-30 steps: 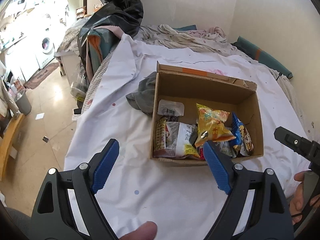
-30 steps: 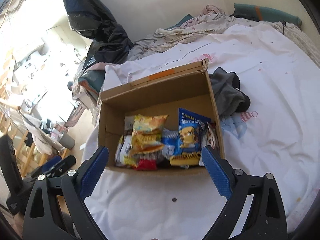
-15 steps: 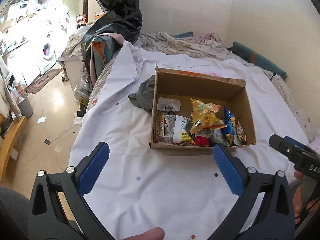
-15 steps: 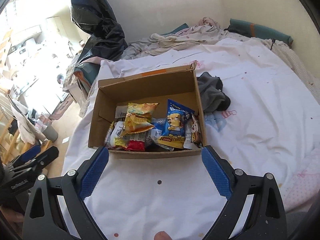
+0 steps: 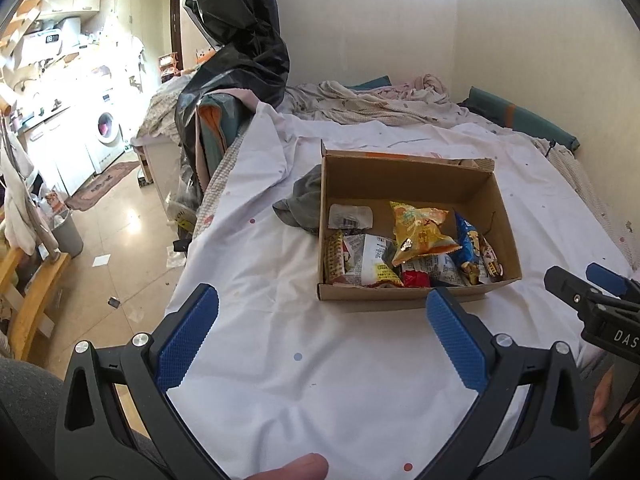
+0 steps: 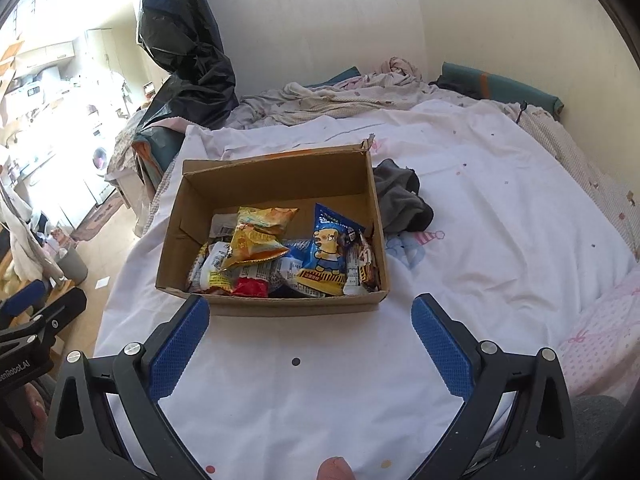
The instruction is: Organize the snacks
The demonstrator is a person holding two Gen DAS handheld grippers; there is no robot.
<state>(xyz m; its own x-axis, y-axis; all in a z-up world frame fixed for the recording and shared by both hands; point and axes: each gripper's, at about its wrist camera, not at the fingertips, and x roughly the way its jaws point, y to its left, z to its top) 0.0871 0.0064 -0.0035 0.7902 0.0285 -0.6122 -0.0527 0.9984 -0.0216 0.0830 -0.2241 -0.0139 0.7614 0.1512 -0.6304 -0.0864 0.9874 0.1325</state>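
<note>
Comparing this moment with a second earlier, both grippers have drawn back from the cardboard box [image 5: 416,200], which now sits farther off and smaller in each wrist view. The left gripper [image 5: 322,312] stands wide and empty, its jaws having spread from a narrower set. The right gripper [image 6: 308,312] is opening to its widest, with only bare white bedsheet [image 6: 360,380] between the pads.

The box lies at about 1 o'clock from the left gripper and at about 11 o'clock from the right one, clear of both. Inside, the snacks are bunched against the near wall: an orange packet [image 6: 256,236] leaning over the pile, a blue bear packet [image 6: 328,256] at its 3 o'clock, a red wrapper [image 6: 250,286] at the front. A grey cloth [image 6: 404,200] lies against the outside of the box, at 3 o'clock in the right view.

No packet appears to be loose on the sheet, though the fisheye edges are poor. Judgement: the collecting seems complete and the withdrawal reads as a finish, not a new reach
</note>
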